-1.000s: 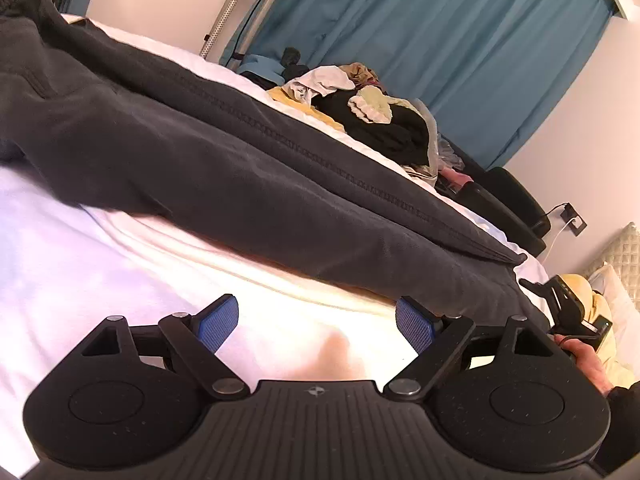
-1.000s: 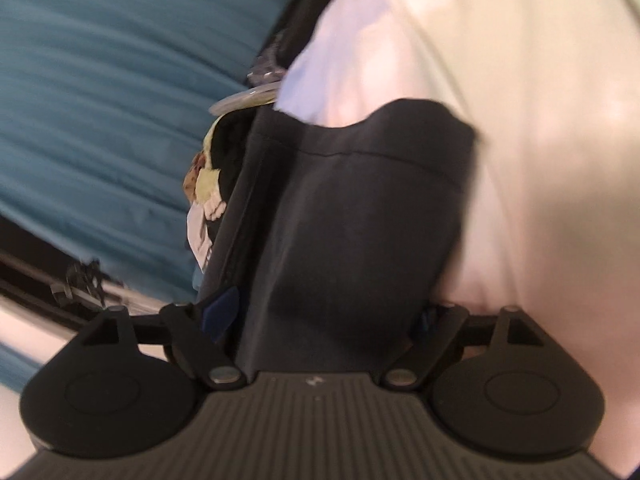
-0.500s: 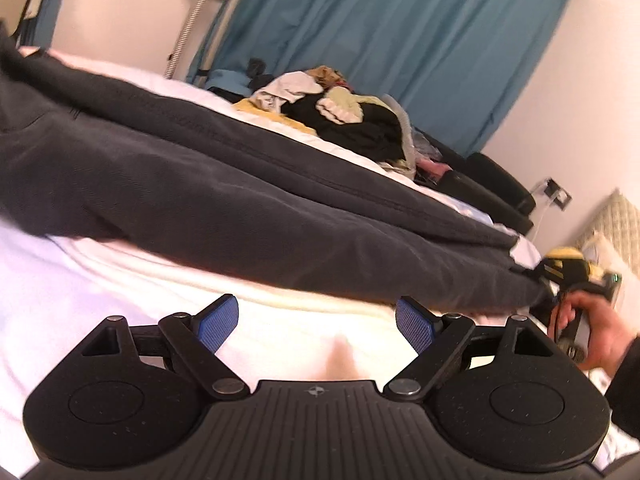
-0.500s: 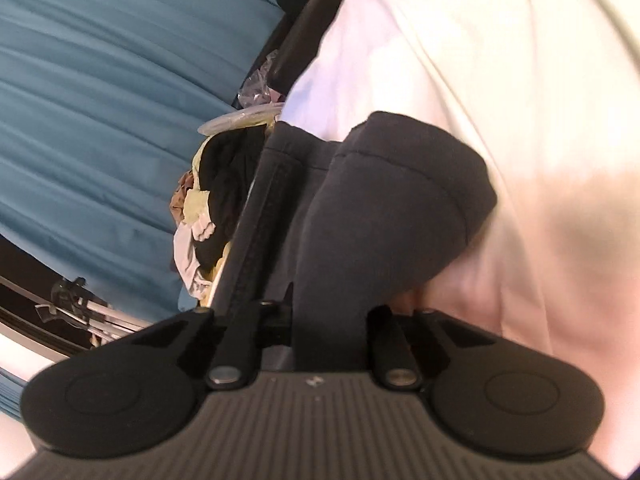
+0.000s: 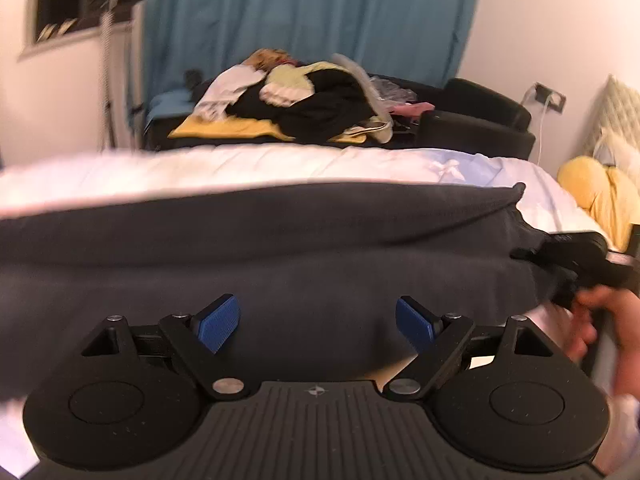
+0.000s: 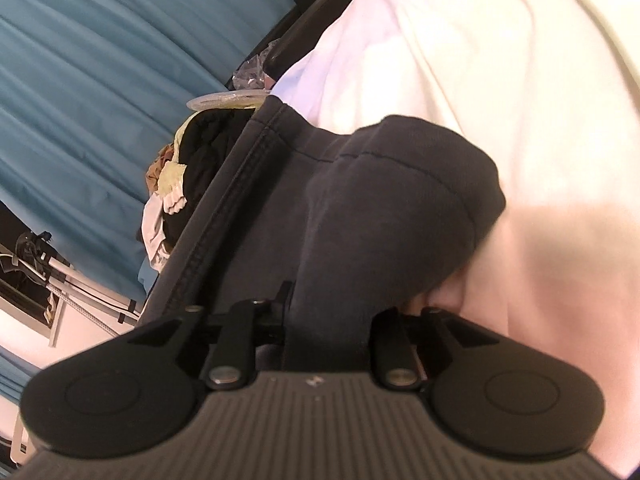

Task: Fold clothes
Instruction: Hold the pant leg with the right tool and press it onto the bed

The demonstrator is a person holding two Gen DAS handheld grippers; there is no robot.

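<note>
Right wrist view: the right claw is clamped on a bunched end of the dark grey garment, its 2 fingers drawn in close with the cloth pinched between them. The gripped hem curls over in a rounded fold above the claw, and a stitched seam runs up along the garment's left side. The garment lies on the white bed sheet, with the teal curtain beyond.

In the left wrist view, the left claw is spread wide with nothing between its blue pads, hanging just above the garment, which stretches across the bed. At the garment's right end sit the right claw and the person's hand, blurred. Behind the bed, a pile of clothes rests on a dark sofa. A yellow cushion lies at the far right.
</note>
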